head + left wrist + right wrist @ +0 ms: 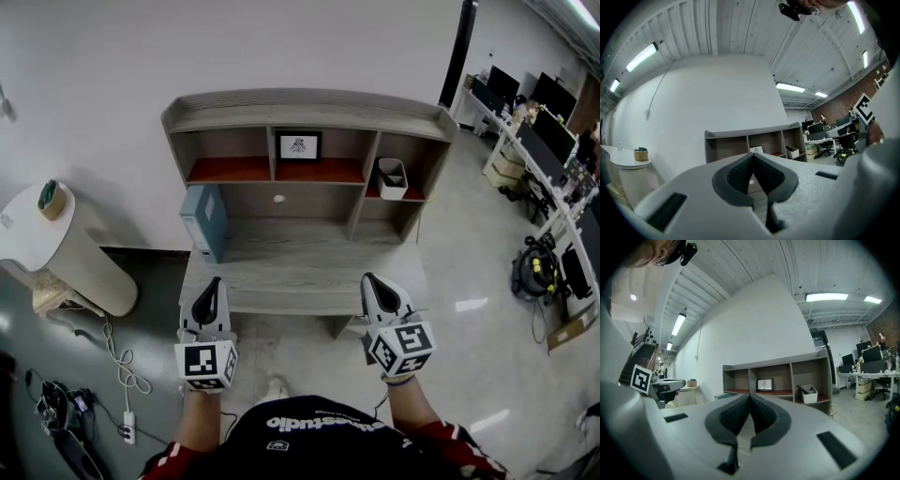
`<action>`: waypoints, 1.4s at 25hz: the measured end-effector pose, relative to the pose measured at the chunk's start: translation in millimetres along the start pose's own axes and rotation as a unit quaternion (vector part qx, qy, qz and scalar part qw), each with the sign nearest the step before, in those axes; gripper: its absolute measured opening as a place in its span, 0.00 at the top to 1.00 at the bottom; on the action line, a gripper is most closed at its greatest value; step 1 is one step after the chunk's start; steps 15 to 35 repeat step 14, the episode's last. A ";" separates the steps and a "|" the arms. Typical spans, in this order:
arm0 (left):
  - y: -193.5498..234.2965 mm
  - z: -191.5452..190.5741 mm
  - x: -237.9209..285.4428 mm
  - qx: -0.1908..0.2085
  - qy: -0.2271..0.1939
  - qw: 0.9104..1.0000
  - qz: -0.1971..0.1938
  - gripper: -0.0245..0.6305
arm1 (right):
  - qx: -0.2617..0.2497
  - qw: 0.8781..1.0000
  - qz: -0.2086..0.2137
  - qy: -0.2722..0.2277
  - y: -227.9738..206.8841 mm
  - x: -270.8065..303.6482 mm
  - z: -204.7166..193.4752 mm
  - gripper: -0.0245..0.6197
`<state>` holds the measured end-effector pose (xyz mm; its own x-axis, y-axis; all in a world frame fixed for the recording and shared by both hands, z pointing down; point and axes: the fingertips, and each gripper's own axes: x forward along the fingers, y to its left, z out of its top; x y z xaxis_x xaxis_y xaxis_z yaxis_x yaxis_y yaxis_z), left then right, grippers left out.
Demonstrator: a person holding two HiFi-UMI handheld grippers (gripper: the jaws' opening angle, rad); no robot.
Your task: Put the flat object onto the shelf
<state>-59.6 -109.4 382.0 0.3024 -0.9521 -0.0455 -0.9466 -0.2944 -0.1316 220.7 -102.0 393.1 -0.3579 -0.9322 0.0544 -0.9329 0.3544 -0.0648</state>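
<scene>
A grey wooden shelf unit (309, 111) stands against the white wall, with a desk surface (300, 267) below its cubbies. A small framed picture (298, 145) stands upright in the middle cubby, also seen as the picture (765, 384) in the right gripper view. A blue-grey flat box (204, 220) stands on edge at the desk's left. My left gripper (214, 282) and right gripper (368, 278) hover level over the desk's front edge, apart from everything. Both are shut with nothing between the pads, as the left gripper (752, 157) and the right gripper (750, 395) show in their own views.
A white bin (391, 178) sits in the right cubby. A round white table (42, 234) carrying a small roll (51, 199) stands at the left. A power strip (128, 427) and cables lie on the floor. Office desks with monitors (548, 141) line the right side.
</scene>
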 end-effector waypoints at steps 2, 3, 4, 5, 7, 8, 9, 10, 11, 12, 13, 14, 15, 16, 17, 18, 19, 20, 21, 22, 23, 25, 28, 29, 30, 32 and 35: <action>-0.2 1.0 -0.3 -0.001 -0.001 1.000 0.000 0.95 | 0.001 1.000 0.002 -0.001 0.2 -0.2 0.5 0.96; -0.2 1.1 -0.4 -0.002 -0.001 1.000 0.000 0.95 | 0.001 1.000 0.003 -0.001 0.3 -0.1 0.9 0.96; -0.4 1.1 -0.6 -0.002 -0.001 1.000 0.001 0.95 | 0.001 1.000 0.003 -0.001 0.4 -0.2 1.1 0.96; -0.8 1.2 -0.8 -0.002 -0.001 1.000 0.001 0.95 | 0.001 1.000 0.004 -0.001 0.4 -0.4 1.1 0.96; -2.2 1.9 -1.2 -0.003 -0.002 1.000 0.000 0.95 | 0.000 1.000 0.007 0.000 0.4 -0.8 0.9 0.96; -2.9 2.8 -1.3 -0.002 -0.002 1.000 0.000 0.95 | 0.000 1.000 0.008 0.001 0.5 -0.9 0.8 0.96; -3.4 3.7 -1.3 -0.002 -0.003 1.000 -0.001 0.95 | 0.000 1.000 0.008 0.001 0.6 -1.1 1.0 0.96; -3.9 4.3 -1.3 -0.002 -0.003 1.000 -0.001 0.95 | -0.001 1.000 0.009 0.001 0.6 -1.5 1.2 0.96; -4.2 4.8 -1.4 -0.002 -0.003 1.000 -0.001 0.95 | -0.001 1.000 0.009 0.001 0.5 -1.9 1.5 0.96; -4.4 5.3 -1.6 -0.003 -0.003 1.000 -0.001 0.95 | -0.001 1.000 0.009 0.001 0.5 -2.3 1.8 0.96; -4.6 5.8 -1.8 -0.003 -0.003 1.000 -0.001 0.95 | -0.001 1.000 0.009 0.001 0.5 -2.6 2.0 0.96; -4.7 6.4 -2.0 -0.004 -0.004 1.000 -0.001 0.95 | -0.001 1.000 0.009 0.001 0.5 -2.9 2.3 0.96; -4.7 6.4 -2.0 -0.004 -0.004 1.000 -0.001 0.95 | -0.001 1.000 0.009 0.001 0.5 -2.9 2.3 0.96; -4.7 6.4 -2.0 -0.004 -0.004 1.000 -0.001 0.95 | -0.001 1.000 0.009 0.001 0.5 -2.9 2.3 0.96; -4.7 6.4 -2.0 -0.004 -0.004 1.000 -0.001 0.95 | -0.001 1.000 0.009 0.001 0.5 -2.9 2.3 0.96; -4.7 6.4 -2.0 -0.004 -0.004 1.000 -0.001 0.95 | -0.001 1.000 0.009 0.001 0.5 -2.9 2.3 0.96; -4.7 6.4 -2.0 -0.004 -0.004 1.000 -0.001 0.95 | -0.001 1.000 0.009 0.001 0.5 -2.9 2.3 0.96; -4.7 6.4 -2.0 -0.004 -0.004 1.000 -0.001 0.95 | -0.001 1.000 0.009 0.001 0.5 -2.9 2.3 0.96; -4.7 6.4 -2.0 -0.004 -0.004 1.000 -0.001 0.95 | -0.001 1.000 0.009 0.001 0.5 -2.9 2.3 0.96; -4.7 6.4 -2.0 -0.004 -0.004 1.000 -0.001 0.95 | -0.001 1.000 0.009 0.001 0.5 -2.9 2.3 0.96; -4.7 6.4 -2.0 -0.004 -0.004 1.000 -0.001 0.95 | -0.001 1.000 0.009 0.001 0.5 -2.9 2.3 0.96; -4.7 6.4 -2.0 -0.004 -0.004 1.000 -0.001 0.95 | -0.001 1.000 0.009 0.001 0.5 -2.9 2.3 0.96; -4.7 6.4 -2.0 -0.004 -0.004 1.000 -0.001 0.95 | -0.001 1.000 0.009 0.001 0.5 -2.9 2.3 0.96; -4.7 6.4 -2.0 -0.004 -0.004 1.000 -0.001 0.95 | -0.001 1.000 0.009 0.001 0.5 -2.9 2.3 0.96; -4.7 6.4 -2.0 -0.004 -0.004 1.000 -0.001 0.95 | -0.001 1.000 0.009 0.001 0.5 -2.9 2.3 0.96; -4.7 6.4 -2.0 -0.004 -0.004 1.000 -0.001 0.95 | -0.001 1.000 0.009 0.001 0.5 -2.9 2.3 0.96; -4.7 6.4 -2.0 -0.004 -0.004 1.000 -0.001 0.95 | -0.001 1.000 0.009 0.001 0.5 -2.9 2.3 0.96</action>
